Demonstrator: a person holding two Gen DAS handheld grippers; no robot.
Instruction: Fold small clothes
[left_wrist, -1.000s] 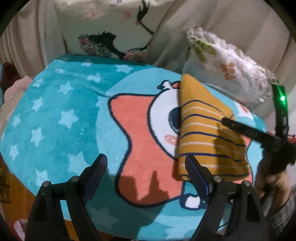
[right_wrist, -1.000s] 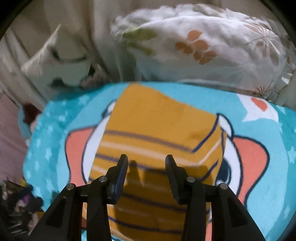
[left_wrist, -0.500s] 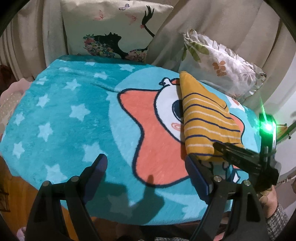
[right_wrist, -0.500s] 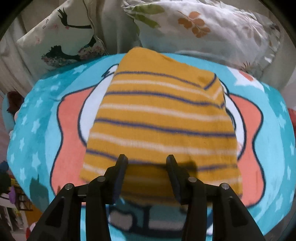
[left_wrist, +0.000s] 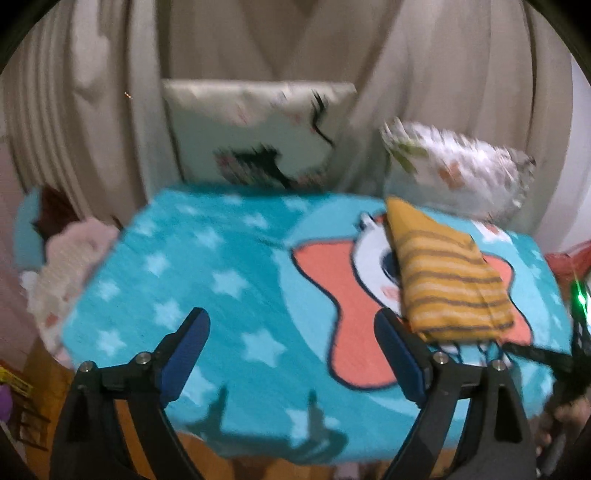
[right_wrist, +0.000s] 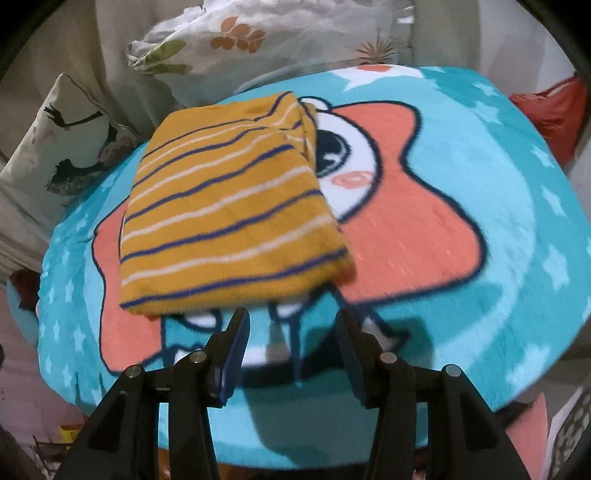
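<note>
Around my work I counted two cushions propped against the beige curtain (left_wrist: 110, 122): one printed with a dark silhouette figure (left_wrist: 255, 129) and one with leaves (right_wrist: 258, 40). A red bag (right_wrist: 554, 110) sat past the blanket's right edge, and a pinkish heap (left_wrist: 70, 251) lay off its left side (too smeared for me to name). Nothing lay between either gripper and the cloth.

There was one garment, a mustard striped top (right_wrist: 225, 206) with navy and white stripes, folded into a thick rectangle. It rested on the teal star blanket (left_wrist: 177, 280), over the white face of the coral cartoon star (right_wrist: 417, 206), towards the cushions.

My left gripper (left_wrist: 291, 350) hung above bare blanket to the left of the top, its jaws opening and already spread wide, with nothing between them. My right gripper (right_wrist: 291, 343) sat just short of the top's near edge, jaws opening, apart and empty; the cloth was not between the pads.

The left view was heavily blurred, so the cushion prints and stars smeared. In that view the right gripper (left_wrist: 576, 354) was cut off at the frame's edge, showing only a green light and a dark finger. The blanket covered whatever it lay on.
</note>
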